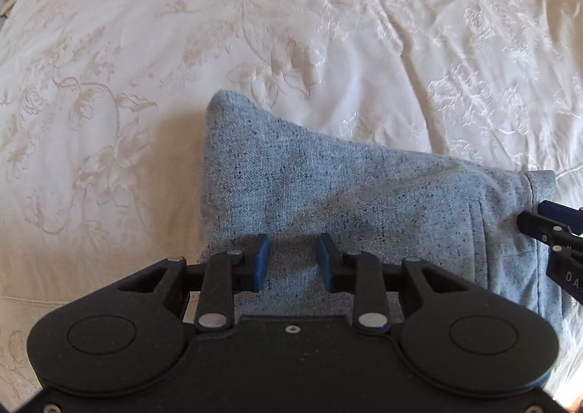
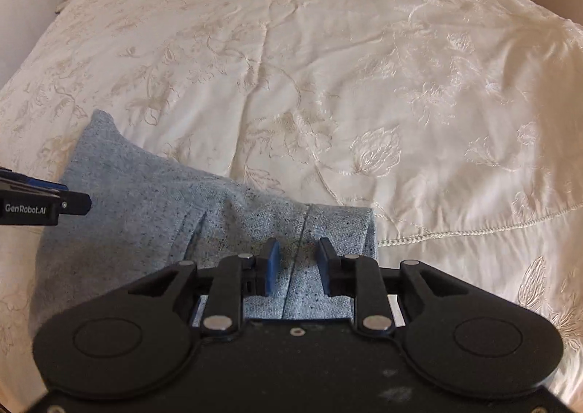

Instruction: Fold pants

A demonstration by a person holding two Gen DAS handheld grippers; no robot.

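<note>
The folded grey-blue pants [image 1: 328,191] lie on the cream embroidered bedspread [image 1: 109,48]. The left gripper [image 1: 293,260] hovers at 6 o'clock, jaws apart, gripping nothing. The right gripper [image 2: 298,263], also parted and empty, hangs over the pants' seam.

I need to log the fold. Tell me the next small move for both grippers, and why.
Probably lift both straight up and clear. The grey pants already lie as a folded bundle on the bedspread, and the left gripper and right gripper stand open above the cloth, pinching nothing, so nothing seems left to hold.
</note>
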